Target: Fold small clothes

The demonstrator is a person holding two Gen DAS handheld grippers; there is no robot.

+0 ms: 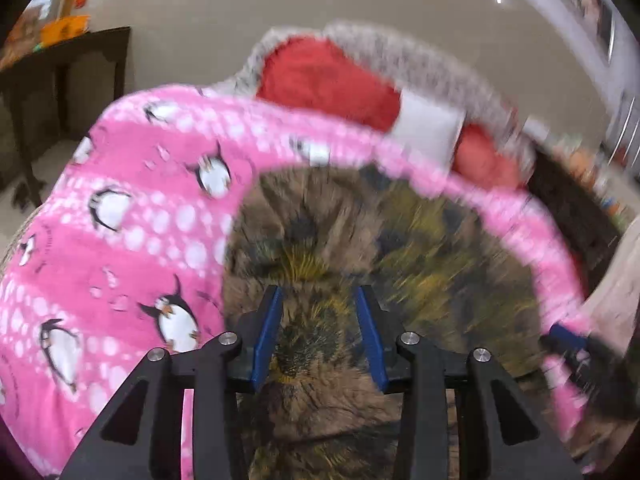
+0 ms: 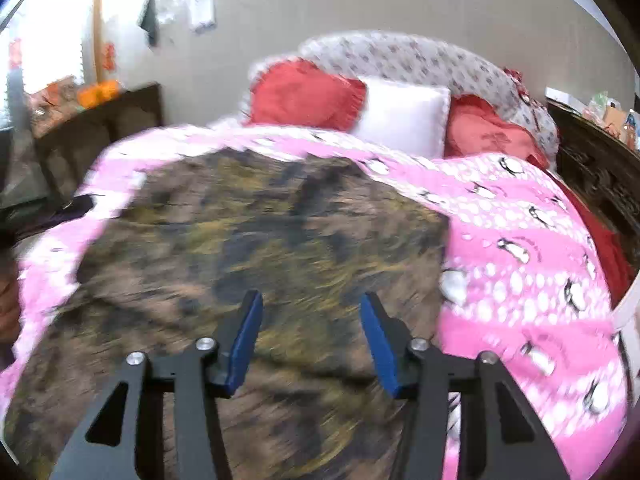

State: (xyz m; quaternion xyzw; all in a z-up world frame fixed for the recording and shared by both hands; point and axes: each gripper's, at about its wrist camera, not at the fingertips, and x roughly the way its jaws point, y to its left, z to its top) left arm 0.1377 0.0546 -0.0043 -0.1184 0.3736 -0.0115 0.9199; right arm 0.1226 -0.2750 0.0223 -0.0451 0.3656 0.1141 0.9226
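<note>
While both views blurred, the left claw (image 1: 319, 304) hung spread and empty over the mottled brown garment (image 1: 360, 240) spread on the pink penguin blanket (image 1: 120, 240); the right claw (image 2: 311, 312) gaped likewise, probably seeking an edge to pinch.

I'm working in a home bedroom. Ahead of me is a bed (image 2: 520, 280) under a pink penguin-print blanket (image 2: 528, 264), with red cushions (image 2: 308, 96) and a white pillow (image 2: 404, 120) against a padded patterned headboard (image 2: 420, 60). A dark wooden side table (image 2: 100, 128) with orange clutter stands by the plain wall (image 2: 320, 12), where papers hang.
</note>
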